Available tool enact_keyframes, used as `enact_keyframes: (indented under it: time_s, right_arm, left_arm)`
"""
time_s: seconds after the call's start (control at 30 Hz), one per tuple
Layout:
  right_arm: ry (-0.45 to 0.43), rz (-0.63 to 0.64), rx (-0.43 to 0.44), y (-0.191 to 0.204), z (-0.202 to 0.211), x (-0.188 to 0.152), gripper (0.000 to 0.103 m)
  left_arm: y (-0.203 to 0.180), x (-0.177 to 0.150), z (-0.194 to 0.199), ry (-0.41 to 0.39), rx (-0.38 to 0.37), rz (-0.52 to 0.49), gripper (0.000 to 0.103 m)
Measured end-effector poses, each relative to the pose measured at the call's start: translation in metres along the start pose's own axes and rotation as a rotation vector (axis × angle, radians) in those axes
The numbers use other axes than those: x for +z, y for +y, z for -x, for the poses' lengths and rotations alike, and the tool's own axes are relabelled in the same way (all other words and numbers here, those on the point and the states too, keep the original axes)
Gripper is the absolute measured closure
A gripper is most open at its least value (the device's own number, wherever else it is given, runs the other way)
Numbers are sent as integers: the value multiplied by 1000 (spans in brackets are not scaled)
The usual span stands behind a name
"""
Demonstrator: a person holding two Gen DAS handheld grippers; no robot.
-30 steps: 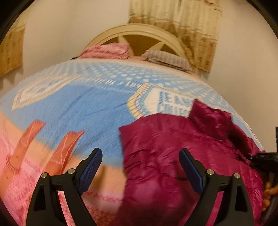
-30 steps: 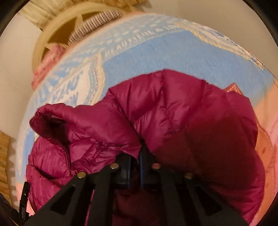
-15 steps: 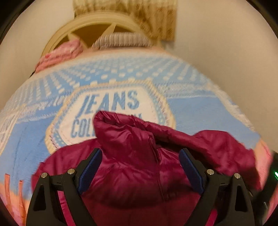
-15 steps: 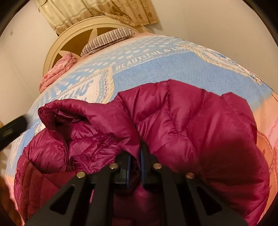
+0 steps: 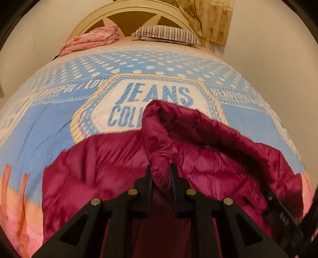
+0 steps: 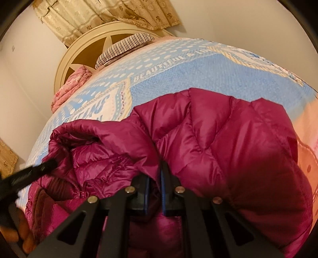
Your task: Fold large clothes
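A magenta puffer jacket point(image 5: 111, 158) lies rumpled on the bed's blue patterned blanket point(image 5: 49, 119). My left gripper point(image 5: 160, 174) is shut on a pinched fold of the jacket below its raised collar point(image 5: 159, 115). In the right wrist view the jacket point(image 6: 228, 139) fills the lower frame. My right gripper point(image 6: 155, 170) is shut on a fold of it near the zipper side. The left gripper shows as a dark blurred shape point(image 6: 27, 174) at the left edge, by the collar.
A cream round headboard point(image 5: 139, 10) stands at the far end with a striped pillow point(image 5: 165, 33) and a pink folded quilt point(image 5: 91, 39). Curtains point(image 6: 99, 13) hang behind. White walls flank the bed. The blanket turns orange and pink point(image 5: 12, 198) near me.
My left gripper swung right over the jacket and closed from wide open onto a fold below the collar. My right gripper stayed shut on the jacket, which shifted slightly.
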State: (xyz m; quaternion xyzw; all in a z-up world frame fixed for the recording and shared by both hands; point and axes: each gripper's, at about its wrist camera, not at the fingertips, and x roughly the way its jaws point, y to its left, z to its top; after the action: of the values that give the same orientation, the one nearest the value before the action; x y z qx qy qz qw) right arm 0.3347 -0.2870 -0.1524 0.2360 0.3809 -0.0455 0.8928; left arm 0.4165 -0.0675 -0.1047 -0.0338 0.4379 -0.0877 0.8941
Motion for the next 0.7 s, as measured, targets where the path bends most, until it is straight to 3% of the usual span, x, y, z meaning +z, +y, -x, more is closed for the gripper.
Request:
enact_keyframes:
  time_s: [0.17,0.33,0.5,0.57,0.63,0.67,0.7]
  right_arm:
    - [-1,2,-1,-1,-1,1,94]
    - [0,1,5,-2,-1,1,92]
    - [4,-13,35,-5,-1,2,88]
    - [9,-34,49,-7,3,3,84]
    - [-35,-85,48,-13,23,6,66]
    - [-76,-100,43,-14,35,7,62]
    - [-139,-111,18,-14,51,10,51]
  left_arm:
    - [27,-25,-11,14,-72,123,88]
    - [37,-57,-5,-77,-119,195,88]
    - [47,-60,-8,-91,-177,268,87]
    - [47,-60,-6,-97,-183,272,87]
    - [50,-63,-3,-103,-191,282,87]
    - [50,-63,-3,-105,-194,286,87]
    - [50,-64,-2,-106,-191,286,87]
